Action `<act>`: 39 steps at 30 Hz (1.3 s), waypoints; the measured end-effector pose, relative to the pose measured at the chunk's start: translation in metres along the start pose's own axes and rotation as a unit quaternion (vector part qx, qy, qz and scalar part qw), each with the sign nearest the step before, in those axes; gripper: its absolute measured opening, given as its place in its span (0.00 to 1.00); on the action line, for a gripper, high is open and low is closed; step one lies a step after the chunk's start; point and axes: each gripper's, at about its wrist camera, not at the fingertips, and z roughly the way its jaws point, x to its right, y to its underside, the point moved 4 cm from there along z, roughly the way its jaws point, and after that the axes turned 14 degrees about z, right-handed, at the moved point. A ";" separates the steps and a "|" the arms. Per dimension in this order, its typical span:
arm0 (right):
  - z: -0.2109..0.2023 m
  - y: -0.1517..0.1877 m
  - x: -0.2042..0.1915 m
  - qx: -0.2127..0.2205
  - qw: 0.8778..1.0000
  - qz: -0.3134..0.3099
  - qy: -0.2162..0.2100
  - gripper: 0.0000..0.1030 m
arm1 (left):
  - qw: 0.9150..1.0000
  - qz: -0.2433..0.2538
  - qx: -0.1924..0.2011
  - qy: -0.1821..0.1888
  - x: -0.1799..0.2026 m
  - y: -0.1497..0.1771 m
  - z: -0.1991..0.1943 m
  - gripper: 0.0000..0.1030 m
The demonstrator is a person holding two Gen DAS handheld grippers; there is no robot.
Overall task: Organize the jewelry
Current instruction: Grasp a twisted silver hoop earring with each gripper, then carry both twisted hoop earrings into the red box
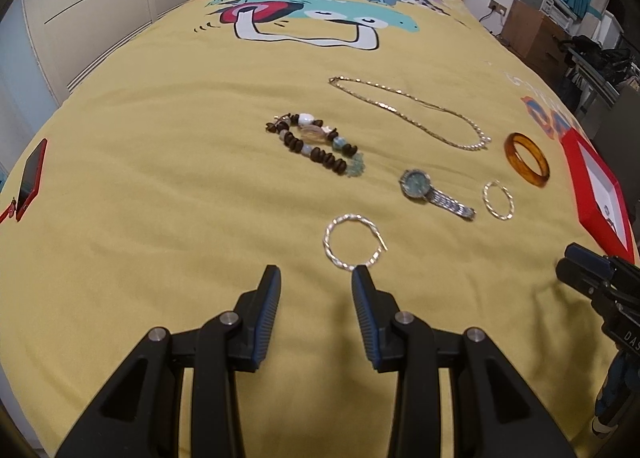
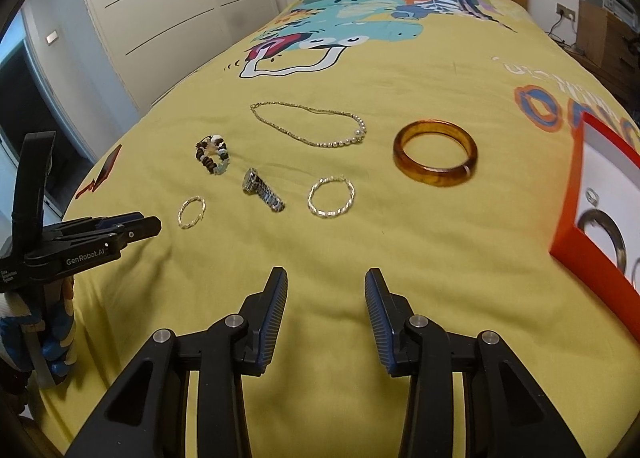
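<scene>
Jewelry lay spread on the yellow bed [image 2: 400, 258]: amber bangle [image 2: 435, 154] at 1 o'clock of the right tool [image 2: 326, 278], chain necklace [image 2: 312, 126] at 12, watch [image 2: 262, 190] and hoop [image 2: 331, 197] nearer. Left tool [image 1: 316, 276] gaped empty beside another hoop [image 1: 352, 243]; the right one also gaped empty.

Spread flat on the yellow bedspread [image 1: 160, 178]: twisted silver hoop [image 1: 352, 242] nearest; second hoop [image 1: 498, 200] just beside blue-faced watch [image 1: 434, 194] lying on its side; dark beaded bracelet [image 1: 316, 144] bunched; gold chain necklace [image 1: 416, 114] in a long loop; amber bangle [image 1: 526, 160]. Red box [image 1: 600, 190] open at the right, rings [image 2: 604, 238] inside.
</scene>
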 end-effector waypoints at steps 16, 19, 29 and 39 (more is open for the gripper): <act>0.053 -0.050 0.003 -0.002 1.000 0.012 0.021 0.27 | 1.000 0.008 -0.023 0.014 -0.001 -0.010 0.039 0.26; 0.064 -0.054 0.002 -0.009 0.999 0.010 0.029 0.25 | 0.999 0.013 -0.029 0.013 0.001 -0.011 0.045 0.26; 0.093 -0.051 -0.002 -0.023 0.998 -0.011 0.065 0.12 | 0.999 0.037 -0.029 -0.003 0.007 -0.020 0.053 0.14; 0.074 -0.046 -0.001 -0.009 0.997 -0.015 0.071 0.05 | 1.000 0.026 -0.012 0.004 0.007 -0.012 0.040 0.04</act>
